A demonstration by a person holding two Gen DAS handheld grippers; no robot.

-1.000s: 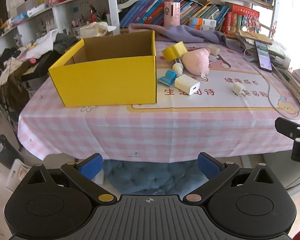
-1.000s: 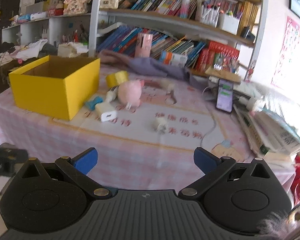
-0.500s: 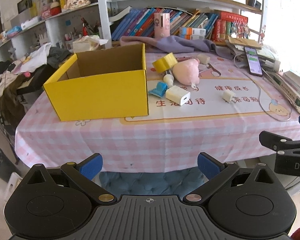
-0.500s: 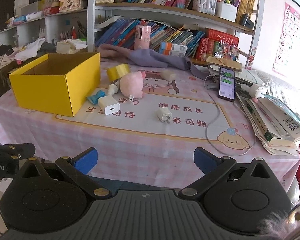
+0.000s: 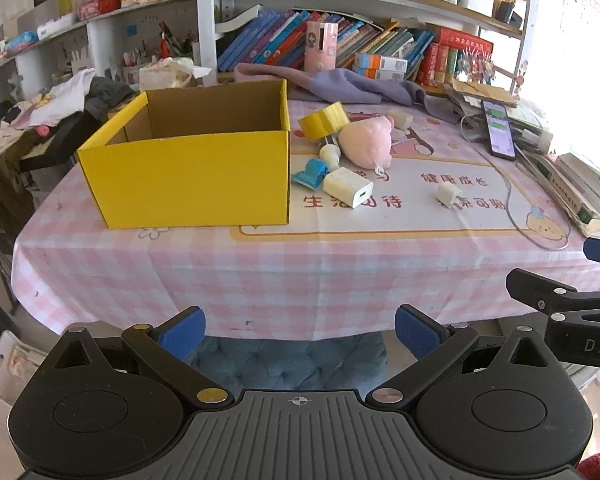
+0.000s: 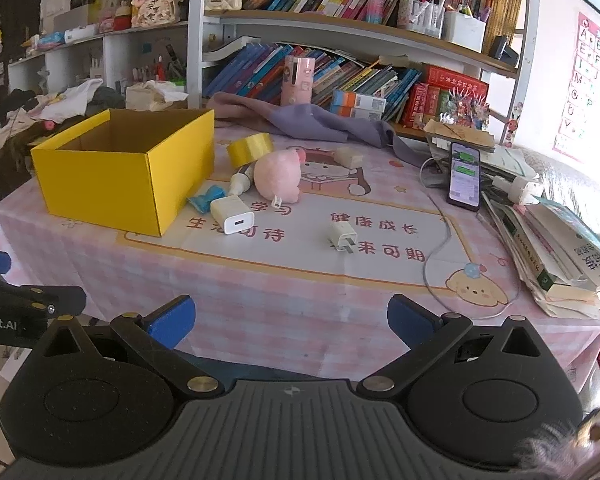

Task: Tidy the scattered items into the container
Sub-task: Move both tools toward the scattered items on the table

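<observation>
Yellow cardboard box (image 5: 188, 176) at the table's (image 5: 340, 264) left edge looks empty; we've backed off, both grippers, left gripper (image 5: 300, 330) and right gripper (image 6: 290, 322), wide open, nothing held, tidying unstarted

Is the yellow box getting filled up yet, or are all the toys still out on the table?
Nothing looks tidied yet. The part of the yellow box that shows holds nothing. Both the left gripper and the right gripper are open and hold nothing, short of the table. Left to do: the pink plush, yellow tape roll, big white charger, small white plug and blue item.
</observation>
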